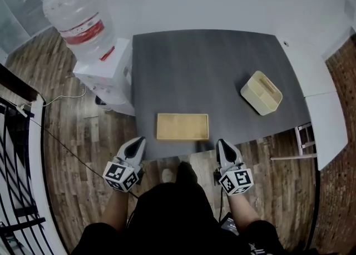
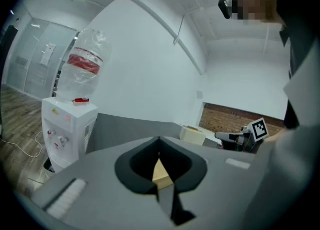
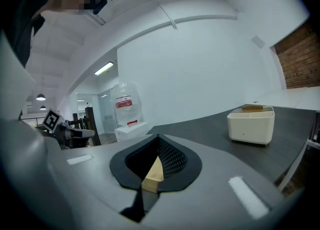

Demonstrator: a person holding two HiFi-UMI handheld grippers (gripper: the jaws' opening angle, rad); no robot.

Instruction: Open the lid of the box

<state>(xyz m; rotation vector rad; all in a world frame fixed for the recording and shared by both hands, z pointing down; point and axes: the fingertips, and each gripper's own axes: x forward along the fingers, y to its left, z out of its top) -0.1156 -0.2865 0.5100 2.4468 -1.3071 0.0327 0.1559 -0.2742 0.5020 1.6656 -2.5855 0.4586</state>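
Both jaws together, empty: left gripper, right gripper. Box likely light, stiff; pry lid at near edge.

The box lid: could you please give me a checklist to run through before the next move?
1. Box flat on the table, shut: ok.
2. Left gripper empty, jaws together: ok.
3. Right gripper empty, jaws together: ok.
4. Both grippers short of the box, one toward each end: ok.
5. Caddy well apart from the box: ok.
6. Which edge of the box lifts: cannot tell.
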